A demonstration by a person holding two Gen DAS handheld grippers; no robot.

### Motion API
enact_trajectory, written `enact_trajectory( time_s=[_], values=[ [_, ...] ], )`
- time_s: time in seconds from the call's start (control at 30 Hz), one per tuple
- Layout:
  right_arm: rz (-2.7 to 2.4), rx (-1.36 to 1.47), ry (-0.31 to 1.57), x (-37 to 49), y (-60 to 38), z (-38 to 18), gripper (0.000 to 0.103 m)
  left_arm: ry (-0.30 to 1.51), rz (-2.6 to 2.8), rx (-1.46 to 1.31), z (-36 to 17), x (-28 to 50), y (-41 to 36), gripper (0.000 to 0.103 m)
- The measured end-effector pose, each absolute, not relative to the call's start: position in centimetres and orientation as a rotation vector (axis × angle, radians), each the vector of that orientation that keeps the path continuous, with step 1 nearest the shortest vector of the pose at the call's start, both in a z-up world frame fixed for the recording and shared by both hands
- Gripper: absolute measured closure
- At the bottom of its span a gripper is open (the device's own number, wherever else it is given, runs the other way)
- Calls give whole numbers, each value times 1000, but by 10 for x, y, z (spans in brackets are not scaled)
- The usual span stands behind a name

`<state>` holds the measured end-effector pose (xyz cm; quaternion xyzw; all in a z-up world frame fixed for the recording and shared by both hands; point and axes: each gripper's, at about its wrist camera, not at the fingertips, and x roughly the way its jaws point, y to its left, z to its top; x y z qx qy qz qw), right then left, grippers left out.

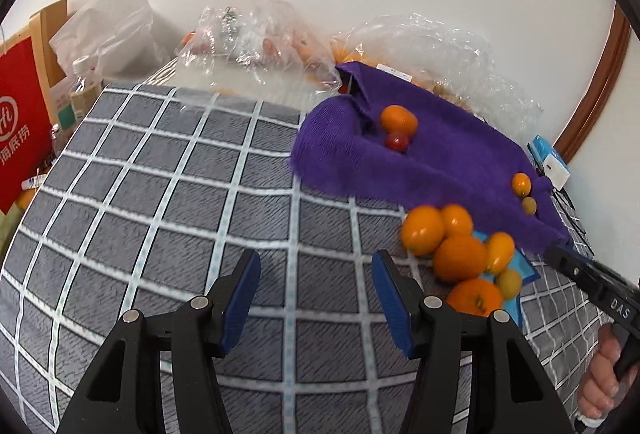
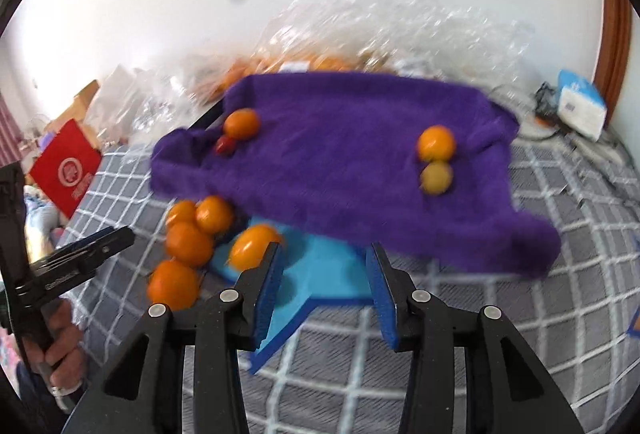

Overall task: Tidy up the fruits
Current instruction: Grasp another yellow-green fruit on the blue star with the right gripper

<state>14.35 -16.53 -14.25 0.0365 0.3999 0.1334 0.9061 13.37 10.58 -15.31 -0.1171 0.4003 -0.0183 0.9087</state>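
On the checked cloth [image 1: 160,194], beside the purple towel [image 2: 340,154], sits a heap of five oranges [image 2: 188,242]; four more fruits lie up on the towel. Round, smooth, likely to roll: pinch across the middle. Left gripper [image 1: 316,298] and right gripper [image 2: 324,286] both gape, empty.

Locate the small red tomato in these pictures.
The small red tomato lies on the purple towel near its left end in both views, touching the orange fruit just behind it.
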Motion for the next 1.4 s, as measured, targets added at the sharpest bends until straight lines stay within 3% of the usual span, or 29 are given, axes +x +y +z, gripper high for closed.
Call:
enact_trajectory(
  time_s=[0.4,0.53,0.9,1.27,1.4],
  values=[
    [325,16,879,142,-121,-167,61,745,60,-275,-149,117,120,47],
    [313,-28,873,142,-113,-174,75,742,49,-304,-150,116,124,47],
    [138,-51,753,116,-182,-157,75,750,-24,-268,-147,116,112,47],
    [102,72,766,110,-229,-170,75,753,-59,-334,-147,116,118,47],
    [101,96,781,113,-233,-173,75,721,-101,-316,-142,111,112,40]
  ],
)
